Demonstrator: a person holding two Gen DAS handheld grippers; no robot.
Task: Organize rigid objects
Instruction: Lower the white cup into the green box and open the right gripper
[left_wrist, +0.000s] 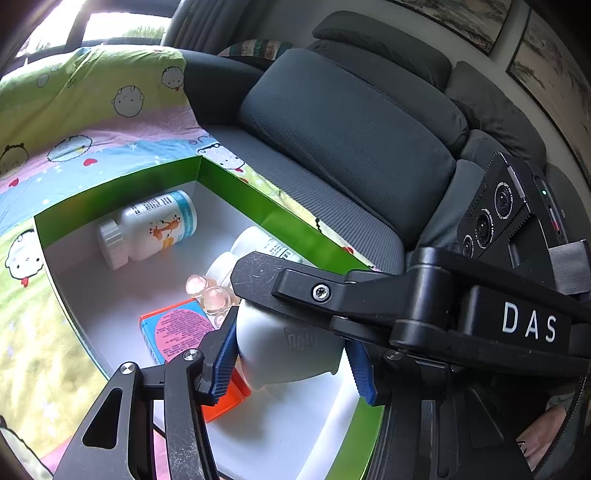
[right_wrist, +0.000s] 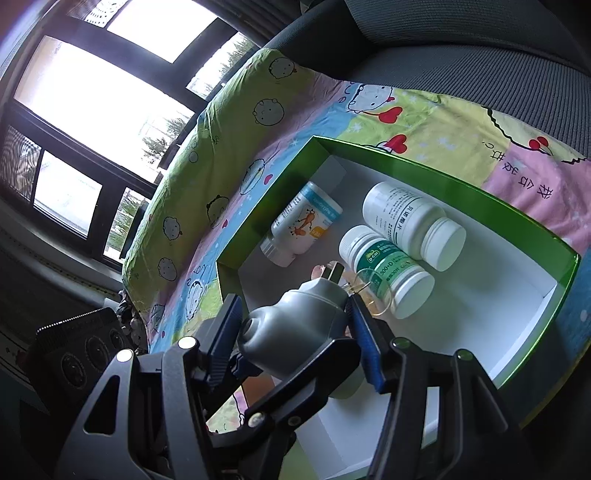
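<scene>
Left gripper (left_wrist: 291, 363) clamping grey object (left_wrist: 284, 343), over green box (left_wrist: 236, 192), right gripper (left_wrist: 295, 284) alongside

"DAS" on right gripper (left_wrist: 364, 365); "300+D" on bottle (right_wrist: 388, 271)

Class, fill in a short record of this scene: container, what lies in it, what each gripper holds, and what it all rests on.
container: green box, white inside, open top
contents: giraffe-label bottle, two white bottles on their sides, orange-blue carton
held: grey plastic object
left gripper: shut on it
right gripper: shut on it
support: cartoon quilt on grey sofa
</scene>
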